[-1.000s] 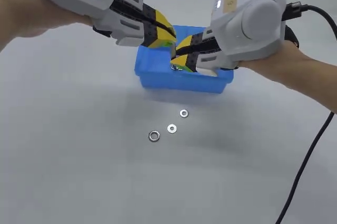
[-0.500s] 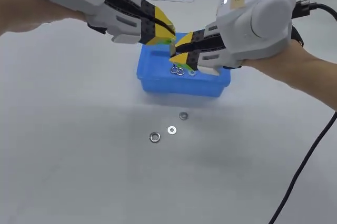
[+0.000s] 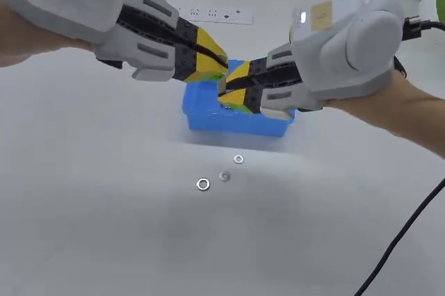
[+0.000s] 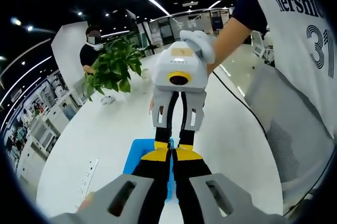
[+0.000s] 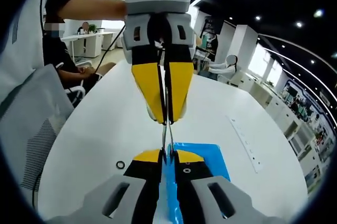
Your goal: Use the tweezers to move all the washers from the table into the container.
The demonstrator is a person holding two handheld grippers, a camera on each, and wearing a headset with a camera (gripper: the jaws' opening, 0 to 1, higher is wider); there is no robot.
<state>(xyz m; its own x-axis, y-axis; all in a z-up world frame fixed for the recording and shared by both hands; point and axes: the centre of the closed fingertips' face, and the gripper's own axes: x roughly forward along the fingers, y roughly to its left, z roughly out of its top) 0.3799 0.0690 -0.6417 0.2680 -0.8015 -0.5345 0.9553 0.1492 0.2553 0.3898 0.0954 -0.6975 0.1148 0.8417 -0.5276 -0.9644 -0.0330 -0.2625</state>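
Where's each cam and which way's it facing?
Head view: headset, looking down at left gripper, right gripper, blue container, washers; forearms show.
Left gripper view: along own jaws, facing right gripper, person's torso.
Right gripper view: along own jaws, facing left gripper, tweezers.
Shared: gripper views face each other over the container.

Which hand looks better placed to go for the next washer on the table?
Right, probably. The right gripper sits nearer the washers in front of the container, and the tweezers run into its jaws. The left gripper also grips them.
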